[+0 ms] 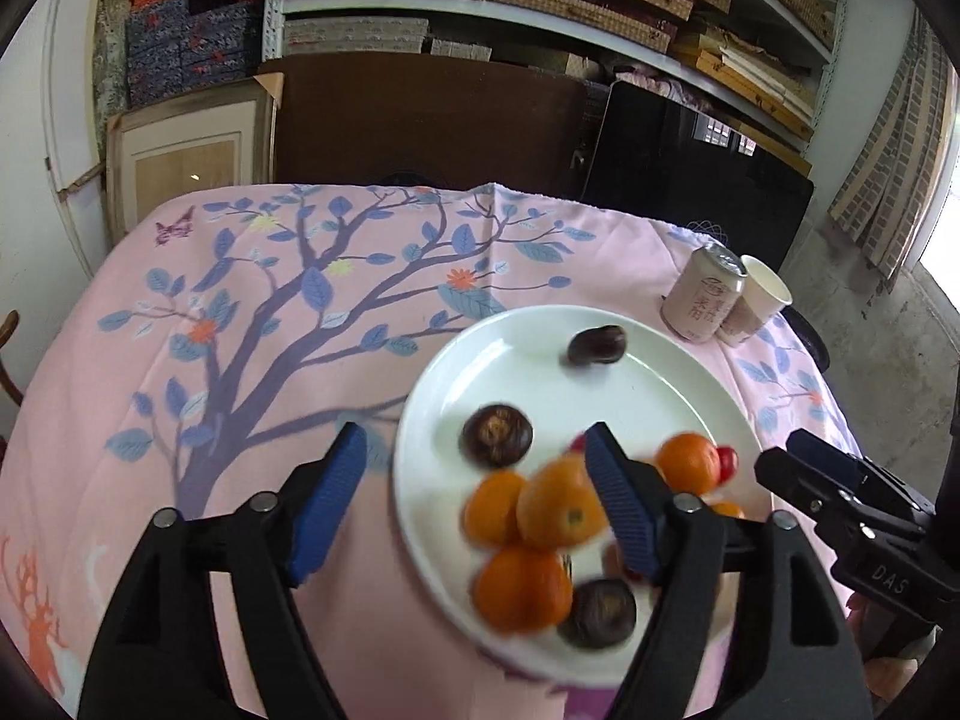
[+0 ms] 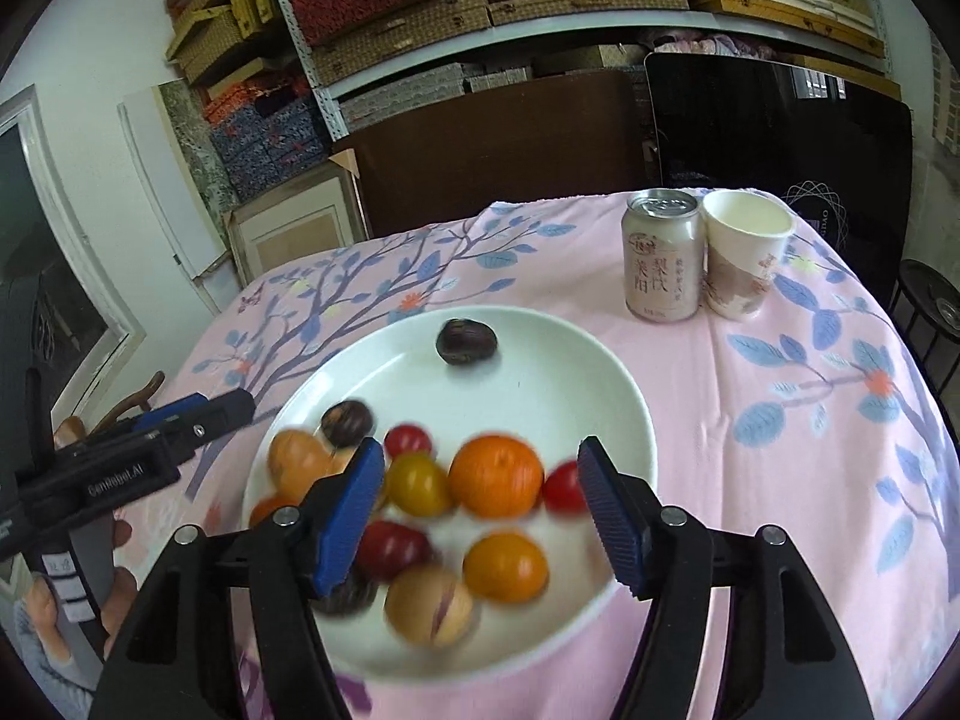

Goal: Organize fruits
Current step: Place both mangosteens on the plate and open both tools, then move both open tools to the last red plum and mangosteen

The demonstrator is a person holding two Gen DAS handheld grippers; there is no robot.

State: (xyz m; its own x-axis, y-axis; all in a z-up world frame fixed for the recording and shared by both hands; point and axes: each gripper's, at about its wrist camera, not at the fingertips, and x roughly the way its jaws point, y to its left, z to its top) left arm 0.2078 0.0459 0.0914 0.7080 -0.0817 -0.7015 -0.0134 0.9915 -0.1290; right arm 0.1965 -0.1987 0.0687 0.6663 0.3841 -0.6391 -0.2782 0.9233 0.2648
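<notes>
I have both grippers over the white plate (image 2: 600,360), which rests on the worktop (image 1: 150,480) with its pink tree-print cloth.

Left gripper (image 1: 474,498): jaws stand wide apart and hold nothing. In the left wrist view the left blue pad sits over the cloth at lower centre, just beside the plate rim; the right pad sits over the cluster of oranges (image 1: 561,504) in the lower right of the plate.

Right gripper (image 2: 480,516): jaws also stand apart with nothing gripped. In the right wrist view a large orange (image 2: 495,474), a yellow tomato (image 2: 417,483) and a red tomato (image 2: 564,486) lie on the plate in the gap between the pads, not touched by them.

Fruit location: all fruit lies on the plate, bunched in its lower half in both views. One dark round fruit (image 2: 465,341) lies apart near the upper rim. Much of the fruit is blurred.

A drink can (image 2: 663,255) and a paper cup (image 2: 744,252) stand touching side by side on the cloth at upper right of the right wrist view, beyond the plate.
</notes>
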